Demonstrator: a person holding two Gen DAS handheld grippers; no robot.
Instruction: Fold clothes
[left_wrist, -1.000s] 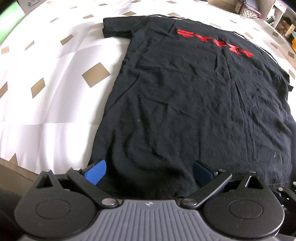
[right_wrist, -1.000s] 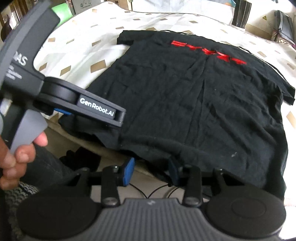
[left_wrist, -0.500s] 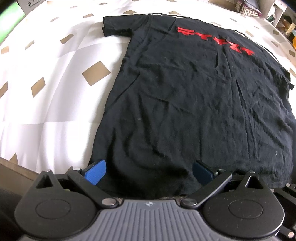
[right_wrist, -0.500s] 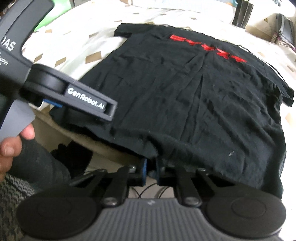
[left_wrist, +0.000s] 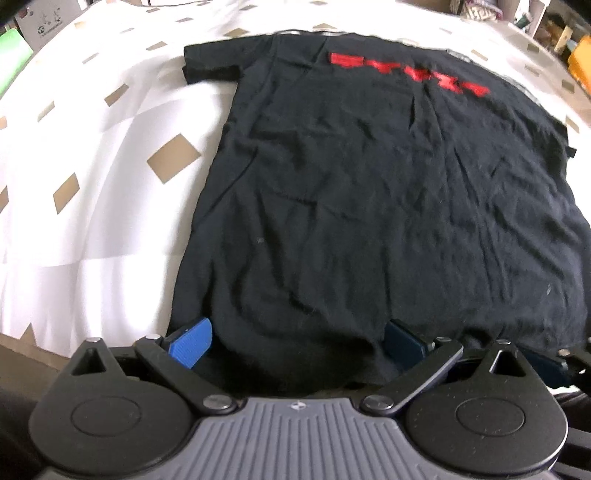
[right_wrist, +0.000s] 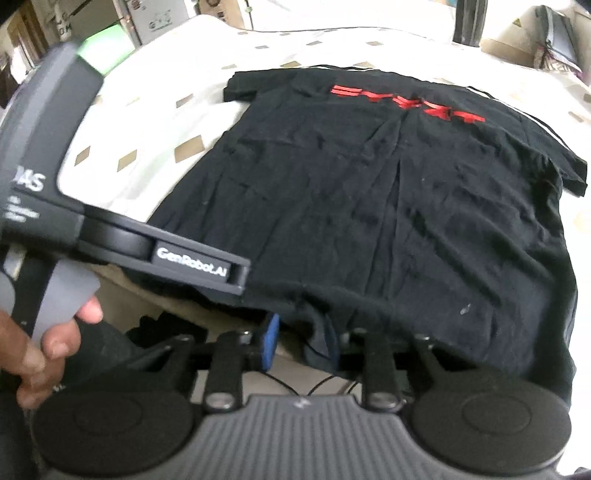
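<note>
A black T-shirt (left_wrist: 369, 192) with red print (left_wrist: 406, 74) lies spread flat on the bed, its hem toward me. My left gripper (left_wrist: 295, 345) stands open wide at the hem's left part, its blue pads (left_wrist: 190, 347) on either side of the cloth without pressing it. In the right wrist view the T-shirt (right_wrist: 388, 192) hangs a little over the bed's edge. My right gripper (right_wrist: 302, 343) is at the hem with its jaws opening; a hanging fold of the hem sits between them, against the right pad. A hand (right_wrist: 55, 343) holds the left gripper's housing (right_wrist: 192, 262).
The bed sheet (left_wrist: 92, 166) is white with tan diamonds and lies bare left of the shirt. Boxes and a green item (right_wrist: 107, 51) stand beyond the far left corner, bags (right_wrist: 554, 37) at the far right. Cables (right_wrist: 325, 384) run below the bed's front edge.
The right gripper's jaws closed on the hem half a second ago and now stand apart again. The left gripper stayed open and in place.
</note>
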